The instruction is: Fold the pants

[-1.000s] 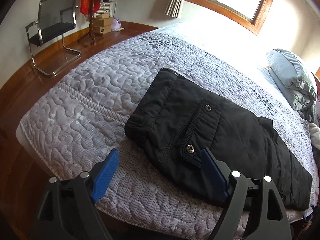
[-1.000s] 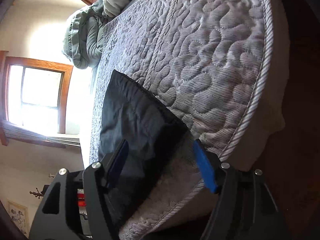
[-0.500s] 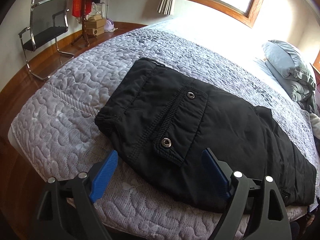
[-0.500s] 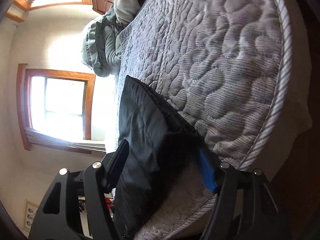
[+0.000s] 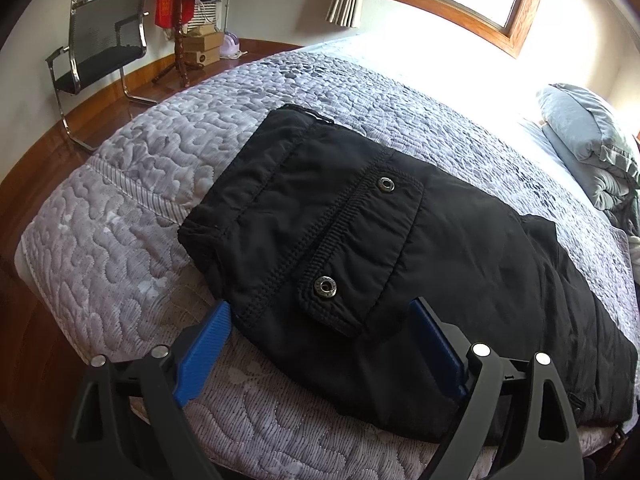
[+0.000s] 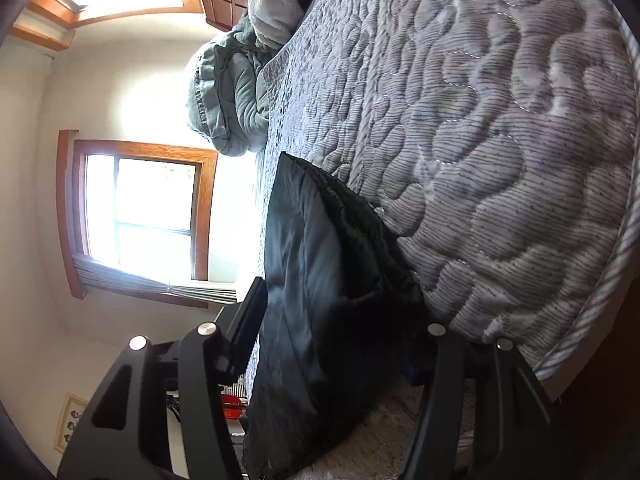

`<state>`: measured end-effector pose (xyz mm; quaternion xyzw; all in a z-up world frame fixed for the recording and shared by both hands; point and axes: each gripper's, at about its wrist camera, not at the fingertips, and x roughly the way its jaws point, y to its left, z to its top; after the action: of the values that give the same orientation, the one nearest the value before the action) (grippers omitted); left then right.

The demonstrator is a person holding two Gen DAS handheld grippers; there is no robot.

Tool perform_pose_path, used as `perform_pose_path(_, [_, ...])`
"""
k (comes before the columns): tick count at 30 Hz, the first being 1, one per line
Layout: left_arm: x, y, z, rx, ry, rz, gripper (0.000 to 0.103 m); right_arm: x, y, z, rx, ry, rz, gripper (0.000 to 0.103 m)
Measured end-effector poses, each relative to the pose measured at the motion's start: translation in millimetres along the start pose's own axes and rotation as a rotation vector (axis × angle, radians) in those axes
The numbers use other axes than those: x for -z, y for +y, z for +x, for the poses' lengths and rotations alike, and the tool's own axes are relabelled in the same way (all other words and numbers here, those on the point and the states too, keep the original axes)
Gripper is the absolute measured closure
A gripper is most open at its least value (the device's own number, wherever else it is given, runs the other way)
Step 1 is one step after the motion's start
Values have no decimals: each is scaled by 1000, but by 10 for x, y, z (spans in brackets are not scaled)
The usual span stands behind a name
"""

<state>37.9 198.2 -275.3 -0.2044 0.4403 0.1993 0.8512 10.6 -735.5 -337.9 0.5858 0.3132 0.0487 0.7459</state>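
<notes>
Black pants (image 5: 400,264) lie flat on a grey quilted bed (image 5: 132,248), waistband to the left, a flap pocket with two metal snaps facing up. My left gripper (image 5: 320,320) is open, its blue fingers either side of the pants' near edge below the pocket. In the right wrist view the pants' leg end (image 6: 320,280) lies between the jaws of my open right gripper (image 6: 336,316). The right-hand finger is hidden under the dark cloth.
A metal-framed chair (image 5: 100,48) and a coat stand with boxes (image 5: 200,44) stand on the wooden floor beyond the bed's left corner. Grey-green pillows and bedding (image 5: 588,136) lie at the bed's head. A bright window (image 6: 140,216) is behind the bed.
Both grippers have moved in toward the pants. The left one now straddles the near edge by the pocket. The right one has closed in on the leg end, which now covers one finger.
</notes>
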Motion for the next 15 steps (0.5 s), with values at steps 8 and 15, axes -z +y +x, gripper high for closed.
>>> perform_pose_path(8, [14,0,38,-10,0,-12,9,-36,292,17,102,56,-101,85])
perform_pose_path(15, [31,120,71,12,12,-77,8,5,869,11,169,50,-232,87])
